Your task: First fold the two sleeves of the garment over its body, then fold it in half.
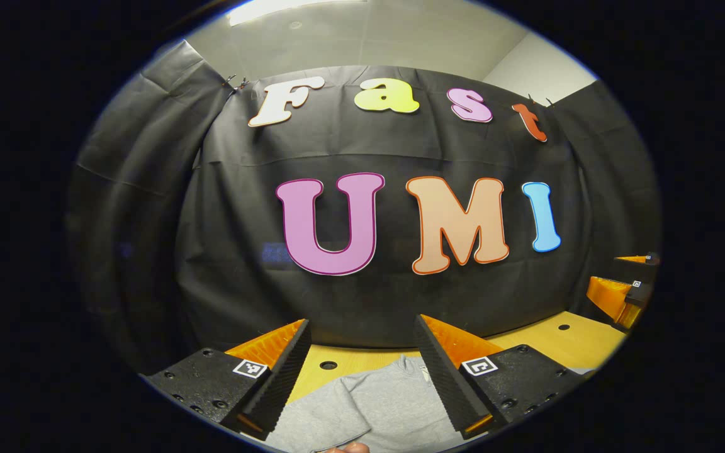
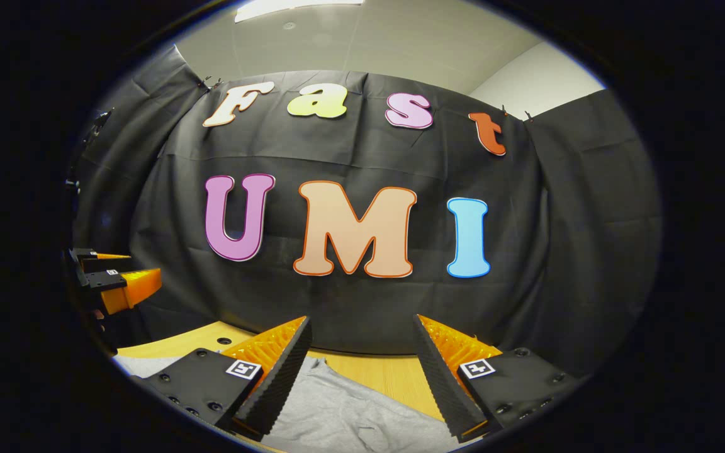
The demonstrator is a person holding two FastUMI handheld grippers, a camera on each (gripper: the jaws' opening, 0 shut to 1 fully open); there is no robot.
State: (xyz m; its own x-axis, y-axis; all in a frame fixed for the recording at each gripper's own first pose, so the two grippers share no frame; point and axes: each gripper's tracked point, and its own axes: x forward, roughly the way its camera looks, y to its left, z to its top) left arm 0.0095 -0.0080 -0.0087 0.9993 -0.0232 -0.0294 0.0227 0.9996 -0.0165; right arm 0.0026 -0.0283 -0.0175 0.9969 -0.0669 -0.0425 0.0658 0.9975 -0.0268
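While I watch both feeds, the scene reads like this:

Left gripper [image 1: 362, 371]: I have it raised above the bench, fingers spread wide, nothing between them.

Right gripper [image 2: 362, 371]: same story, held up off the bench with a wide gap and nothing in it.

Garment [image 1: 375, 402]: grey, lying flat on the bench just below my left gripper, collar pointing toward the cloth wall; one sleeve looks laid over the body, though I cannot tell for sure.

Garment, right gripper view: wrinkled grey cloth spread under my right gripper.

Bench [image 1: 551, 343]: pale wood with small dark holes, running up to the black cloth wall [image 1: 243, 207].

Other gripper: at the right edge of the left gripper view, at the left edge of the right gripper view, well apart.
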